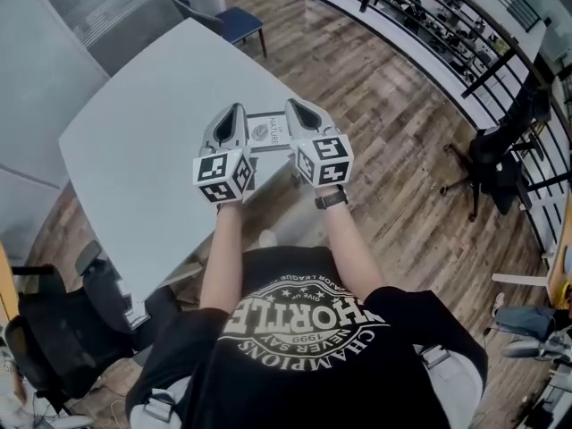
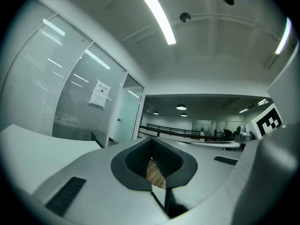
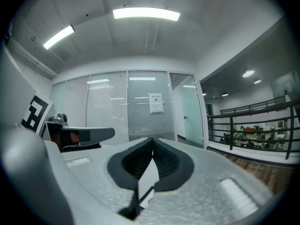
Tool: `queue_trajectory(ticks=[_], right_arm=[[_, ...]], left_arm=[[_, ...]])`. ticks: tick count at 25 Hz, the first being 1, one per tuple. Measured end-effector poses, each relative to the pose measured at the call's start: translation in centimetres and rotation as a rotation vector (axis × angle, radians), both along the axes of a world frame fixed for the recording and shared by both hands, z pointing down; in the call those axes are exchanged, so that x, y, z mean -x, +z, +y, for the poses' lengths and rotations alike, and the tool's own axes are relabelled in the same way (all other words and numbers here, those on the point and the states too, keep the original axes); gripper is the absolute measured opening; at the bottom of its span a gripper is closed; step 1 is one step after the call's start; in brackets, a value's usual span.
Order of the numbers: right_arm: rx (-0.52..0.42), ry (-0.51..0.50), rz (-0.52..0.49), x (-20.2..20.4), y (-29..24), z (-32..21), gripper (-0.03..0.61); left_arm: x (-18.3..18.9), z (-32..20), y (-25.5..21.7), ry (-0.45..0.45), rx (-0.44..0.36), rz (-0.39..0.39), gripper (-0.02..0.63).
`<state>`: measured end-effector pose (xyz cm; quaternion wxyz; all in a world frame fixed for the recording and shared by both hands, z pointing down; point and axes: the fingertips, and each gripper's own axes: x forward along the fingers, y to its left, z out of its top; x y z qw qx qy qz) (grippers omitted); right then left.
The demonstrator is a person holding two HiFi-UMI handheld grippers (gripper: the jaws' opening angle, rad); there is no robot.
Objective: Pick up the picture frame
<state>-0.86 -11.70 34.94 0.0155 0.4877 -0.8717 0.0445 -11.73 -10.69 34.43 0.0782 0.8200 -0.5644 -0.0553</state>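
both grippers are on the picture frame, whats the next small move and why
Probably hold both shut and move them together, level: the left gripper and right gripper each pinch one end of the picture frame, so drifting apart or tilting could twist it loose.

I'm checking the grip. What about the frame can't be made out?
- Print on the frame: head view, too small.
- Its side edges: head view, under left tool and right tool.
- Its face: tool views, only a sliver between shut jaws.
- Lifted or resting on table: head view, unclear.
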Motion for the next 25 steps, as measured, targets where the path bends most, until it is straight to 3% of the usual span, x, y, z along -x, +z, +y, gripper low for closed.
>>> queue_trajectory(ticks=[5,9,12,15,25], right_arm=[[0.035,-0.013,0.046,2.6,2.8,-2.9,0.000],[0.127,-0.008,0.046,1.6,6.3,-4.7,0.000],[0.111,0.006,0.001,0.0,7.8,-6.2,0.000],[0.125,0.003,0.023,-1.1,10.5,-8.6,0.000],[0.368,0.000,0.119,-3.6,20.9,-12.4,0.000]], left_arm=[[1.6,-3.9,3.5,0.032,0.063,0.018,0.006],[0.9,-5.9,6.7,0.056,0.132,0.003,0.006],[0.1,-7.3,8.7,0.065,0.173,-0.016,0.006],[-0.5,-9.3,11.3,0.061,0.217,-0.041,0.006],[-0.1,-13.5,20.8,0.019,0.432,-0.085,0.006]])
